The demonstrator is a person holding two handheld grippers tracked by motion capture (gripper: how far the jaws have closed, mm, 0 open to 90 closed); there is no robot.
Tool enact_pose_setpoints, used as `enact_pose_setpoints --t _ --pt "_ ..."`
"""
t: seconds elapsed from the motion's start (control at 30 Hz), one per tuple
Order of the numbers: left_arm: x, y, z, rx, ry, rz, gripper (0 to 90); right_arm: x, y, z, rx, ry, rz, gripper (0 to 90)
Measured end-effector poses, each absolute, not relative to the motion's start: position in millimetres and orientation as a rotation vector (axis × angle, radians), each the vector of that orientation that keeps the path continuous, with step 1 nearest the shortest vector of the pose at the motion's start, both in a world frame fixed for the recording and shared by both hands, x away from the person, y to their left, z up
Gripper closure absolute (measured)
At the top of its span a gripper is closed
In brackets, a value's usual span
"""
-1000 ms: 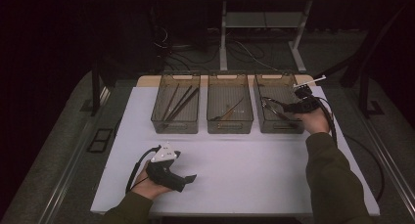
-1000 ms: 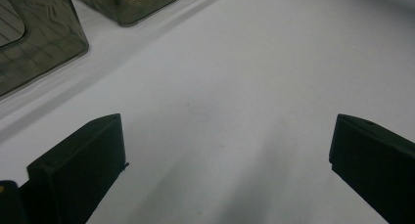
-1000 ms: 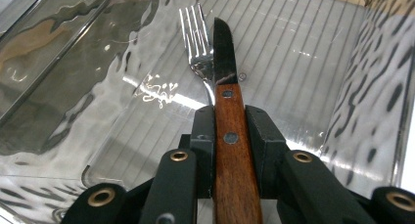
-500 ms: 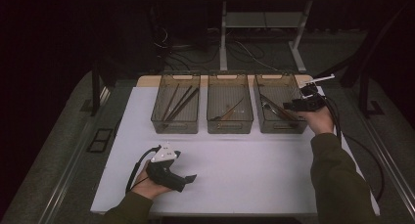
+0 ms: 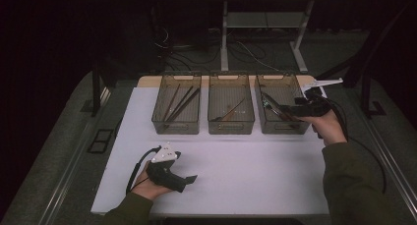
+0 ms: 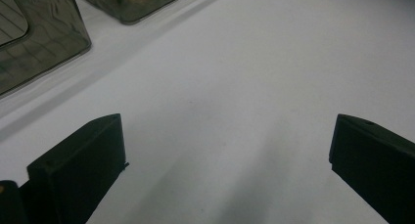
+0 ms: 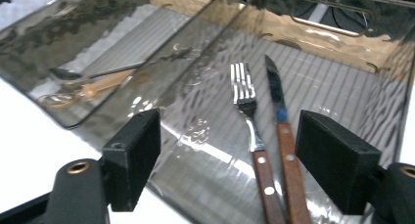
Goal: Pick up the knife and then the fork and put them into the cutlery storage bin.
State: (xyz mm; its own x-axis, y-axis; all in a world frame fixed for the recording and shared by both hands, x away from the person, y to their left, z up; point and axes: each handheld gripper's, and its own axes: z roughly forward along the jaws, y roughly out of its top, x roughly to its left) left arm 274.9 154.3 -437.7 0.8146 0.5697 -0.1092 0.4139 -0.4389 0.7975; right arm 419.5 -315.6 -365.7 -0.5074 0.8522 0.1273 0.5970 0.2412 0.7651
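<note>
In the high view a white surface stands in a dark room, with grey carpeted floor on both sides and cables and white stand legs behind it. Three smoky clear bins sit in a row at its far edge: the left bin holds long dark sticks, the middle bin a slim utensil, and the right bin cutlery. The right tongs hang over the right bin, held by a hand in a dark green sleeve. The left tongs rest low on the near left of the surface.

In the left gripper view the left tongs are spread wide with nothing but bare white surface between the jaws; two bins show at the top left corner.

In the right gripper view the right tongs have just been opening and grip nothing. A fork and a knife, both wooden-handled, lie side by side on the ribbed floor of the right bin, below and between the jaws, free of the pads.
</note>
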Motion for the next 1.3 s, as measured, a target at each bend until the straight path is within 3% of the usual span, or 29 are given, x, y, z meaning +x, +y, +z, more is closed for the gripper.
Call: enact_pose_setpoints --t 0.3,1.3 --pt "275 155 -438 2.097 0.72 0.22 0.0 383 -307 -366 1.246 2.196 1.254 16.9" --pt "274 157 -438 2.091 0.713 0.215 0.0 290 -290 -417 1.051 2.272 1.332 16.8"
